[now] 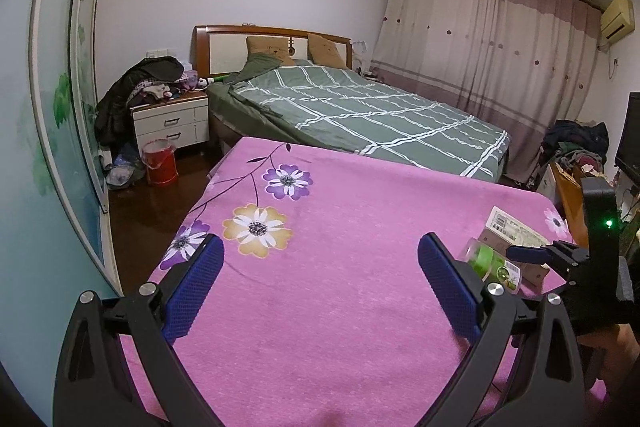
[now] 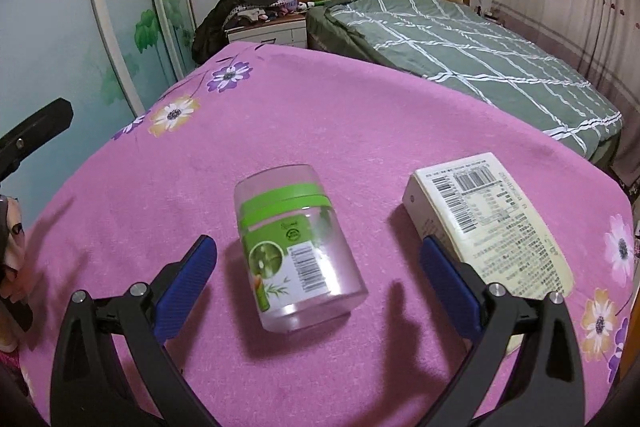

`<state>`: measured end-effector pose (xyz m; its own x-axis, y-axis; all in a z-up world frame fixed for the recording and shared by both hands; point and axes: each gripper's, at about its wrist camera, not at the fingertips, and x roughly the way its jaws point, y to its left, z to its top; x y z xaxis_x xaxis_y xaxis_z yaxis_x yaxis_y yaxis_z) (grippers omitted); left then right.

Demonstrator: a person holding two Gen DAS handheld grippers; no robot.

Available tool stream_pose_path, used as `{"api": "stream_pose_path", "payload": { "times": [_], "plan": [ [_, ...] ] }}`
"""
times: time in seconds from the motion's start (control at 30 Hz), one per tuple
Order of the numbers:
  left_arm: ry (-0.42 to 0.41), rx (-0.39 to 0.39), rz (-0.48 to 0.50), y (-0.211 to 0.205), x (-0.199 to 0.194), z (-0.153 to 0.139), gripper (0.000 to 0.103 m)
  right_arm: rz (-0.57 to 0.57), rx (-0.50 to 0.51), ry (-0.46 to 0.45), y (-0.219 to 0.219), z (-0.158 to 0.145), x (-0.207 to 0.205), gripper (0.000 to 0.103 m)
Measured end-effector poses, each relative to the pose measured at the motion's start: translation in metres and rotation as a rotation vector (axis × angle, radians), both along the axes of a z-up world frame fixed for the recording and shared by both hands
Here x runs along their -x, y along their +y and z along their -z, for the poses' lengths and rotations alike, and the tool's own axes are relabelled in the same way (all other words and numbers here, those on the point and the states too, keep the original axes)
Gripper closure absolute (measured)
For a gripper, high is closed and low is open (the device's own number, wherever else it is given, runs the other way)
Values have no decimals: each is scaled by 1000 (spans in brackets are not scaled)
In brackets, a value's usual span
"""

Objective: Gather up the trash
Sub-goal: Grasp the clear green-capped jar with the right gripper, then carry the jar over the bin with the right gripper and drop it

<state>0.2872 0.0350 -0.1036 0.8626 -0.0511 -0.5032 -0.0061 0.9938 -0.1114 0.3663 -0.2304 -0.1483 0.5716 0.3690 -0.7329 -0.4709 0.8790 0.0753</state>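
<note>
Currently, per item:
Right tool [image 2: 316, 267]: blue pads spread wide, nothing between them gripped; hovers over the worktop [image 2: 320, 115], which is draped in a pink flowered cloth.
Plastic jar [image 2: 298, 251]: clear, green band and green label with barcode, lying on its side on the cloth, between the right tool's pads, touching neither.
Carton [image 2: 490, 223]: cream box, barcodes and print facing up, flat on the cloth, just outside the right tool's right pad; whether it touches the pad I can't tell.
Left tool [image 1: 320, 275]: pads fully apart, holding nothing, only bare cloth ahead of it.
Jar and carton from left tool: off to its right, beyond the right pad, partly hidden by the right tool.
Red bucket [image 1: 159, 162]: on the floor, far ahead-left of the left tool, by the nightstand.
</note>
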Motion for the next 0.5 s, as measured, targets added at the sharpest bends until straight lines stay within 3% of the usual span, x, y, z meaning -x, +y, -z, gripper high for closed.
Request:
{"api": "stream_pose_path", "payload": {
  "times": [0.13,0.2,0.33,0.5],
  "plan": [
    [-2,-3,5,-2,1,-1,7,2,0,-4,1,0,-1,13],
    [-2,-6,6,-4,1,0,7,4,-2,-4,1,0,-1,27],
    [2,-4,6,-4,2,0,7,-6,-15,-1,3,0,3,44],
    [4,-5,9,-5,1,0,7,16,-9,-17,2,-3,14,49]
  ]
}}
